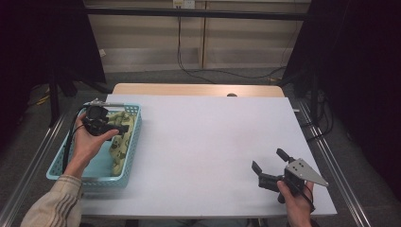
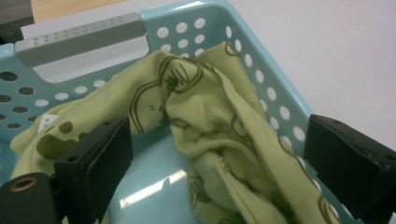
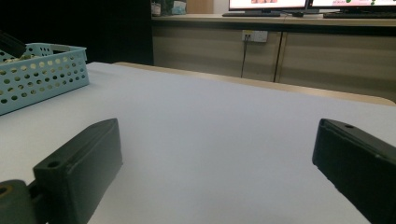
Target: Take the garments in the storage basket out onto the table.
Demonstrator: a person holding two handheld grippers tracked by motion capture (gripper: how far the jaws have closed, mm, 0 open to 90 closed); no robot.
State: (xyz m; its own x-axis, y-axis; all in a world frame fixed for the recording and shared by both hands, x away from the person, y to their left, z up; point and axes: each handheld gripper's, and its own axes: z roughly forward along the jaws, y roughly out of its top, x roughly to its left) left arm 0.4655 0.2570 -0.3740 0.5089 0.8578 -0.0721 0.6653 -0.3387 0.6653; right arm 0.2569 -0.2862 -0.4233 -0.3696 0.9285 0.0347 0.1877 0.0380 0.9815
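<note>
Hovering over the blue basket [image 1: 130, 156], the left gripper [image 2: 215, 163] holds its jaws wide apart and empty astride the crumpled green cloth [image 2: 219, 135], which lies lengthwise along the basket's right wall, while the right gripper [image 1: 270, 165] rests open far off.

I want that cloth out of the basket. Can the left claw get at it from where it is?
Probably yes. The left claw hangs open inside the blue basket, its jaws on either side of the green cloth, with nothing between them and it.
</note>
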